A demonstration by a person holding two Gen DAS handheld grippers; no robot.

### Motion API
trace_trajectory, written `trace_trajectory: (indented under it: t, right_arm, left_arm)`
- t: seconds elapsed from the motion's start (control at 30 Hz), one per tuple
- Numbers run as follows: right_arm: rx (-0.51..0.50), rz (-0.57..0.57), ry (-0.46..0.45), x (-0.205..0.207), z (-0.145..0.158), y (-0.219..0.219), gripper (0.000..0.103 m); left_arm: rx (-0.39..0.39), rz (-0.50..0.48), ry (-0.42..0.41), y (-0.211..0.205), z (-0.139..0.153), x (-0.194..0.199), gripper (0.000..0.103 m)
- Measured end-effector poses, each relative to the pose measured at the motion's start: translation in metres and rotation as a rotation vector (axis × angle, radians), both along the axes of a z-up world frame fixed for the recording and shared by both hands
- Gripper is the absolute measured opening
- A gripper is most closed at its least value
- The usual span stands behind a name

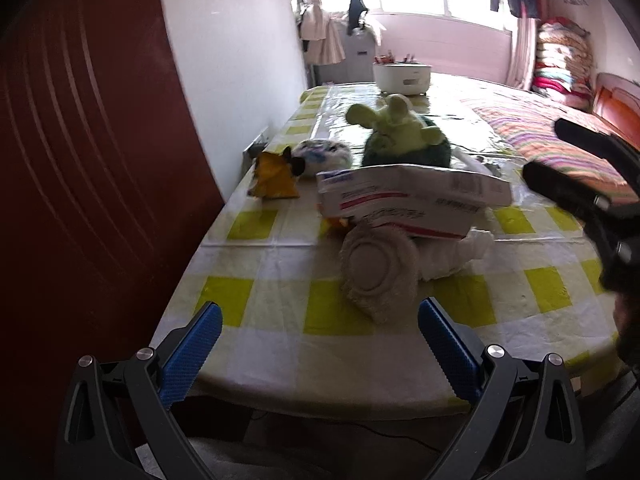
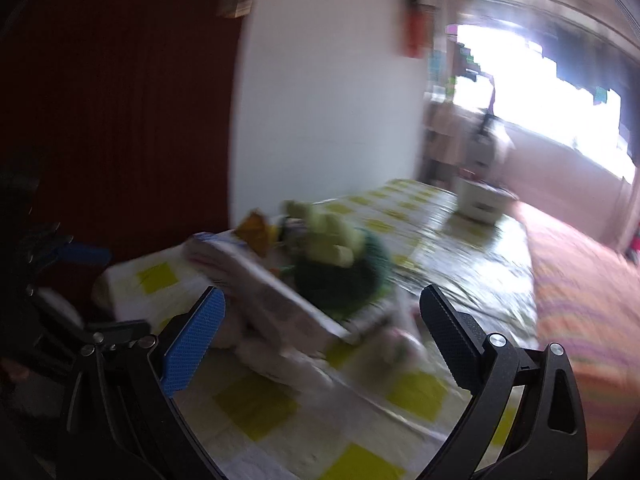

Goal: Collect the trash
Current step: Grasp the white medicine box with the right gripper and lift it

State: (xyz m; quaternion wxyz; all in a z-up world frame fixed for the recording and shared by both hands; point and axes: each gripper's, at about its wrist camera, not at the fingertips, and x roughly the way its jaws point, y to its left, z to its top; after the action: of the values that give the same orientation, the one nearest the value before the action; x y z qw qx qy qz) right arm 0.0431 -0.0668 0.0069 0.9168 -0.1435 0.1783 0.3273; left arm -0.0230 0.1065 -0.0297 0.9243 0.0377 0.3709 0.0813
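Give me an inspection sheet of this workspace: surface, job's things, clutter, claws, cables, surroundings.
Surface: table under a white and yellow-green checked cloth, glossy at the far end.
Job's things: crushed white carton lying over a white crumpled wad; yellow wrapper near the wall edge; round beige pad nearest the left claw.
Clutter: green plush toy, white and blue plush, white appliance at the far end.
Claws: left claw open, empty, at the near table edge; right claw open, empty, view blurred.
Cables: thin dark line under the table, cannot tell what.
Surroundings: dark red door, white wall, bright window, striped bed, stacked bedding.
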Motion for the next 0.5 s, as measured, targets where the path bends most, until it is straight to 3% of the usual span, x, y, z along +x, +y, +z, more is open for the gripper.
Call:
trace_trajectory:
  t: [0.13,0.23,0.3,0.33,0.37,0.43,0.47,0.5]
  right_arm:
    - [-0.143,0.141,-0.043,0.004,-0.007,0.037,0.096]
    - [-0.22,0.215,-0.01,0.016,-0.013,0.053,0.093]
    - [-0.27,0.247,0.018,0.025,-0.018,0.06,0.079]
    - [-0.296,0.257,0.035,0.031,-0.021,0.064,0.067]
    - [-0.323,0.265,0.053,0.035,-0.025,0.068,0.062]
    - [-0.368,0.284,0.103,0.043,-0.036,0.076,0.061]
    - [-0.38,0.298,0.127,0.049,-0.041,0.08,0.05]
    - [-0.388,0.307,0.15,0.051,-0.046,0.081,0.048]
  left_arm:
    - [0.005,0.018,0.006,0.007,-0.001,-0.005,0.095]
    - [0.016,0.021,0.003,0.009,-0.001,-0.008,0.095]
    - [0.019,0.023,0.001,0.011,-0.001,-0.009,0.095]
    - [0.018,0.024,0.001,0.012,-0.001,-0.009,0.095]
    - [0.015,0.024,0.001,0.013,-0.001,-0.009,0.095]
    - [0.01,0.023,0.003,0.015,-0.001,-0.009,0.095]
    - [0.008,0.022,0.004,0.015,-0.002,-0.008,0.095]
    - [0.006,0.02,0.007,0.016,-0.003,-0.007,0.095]
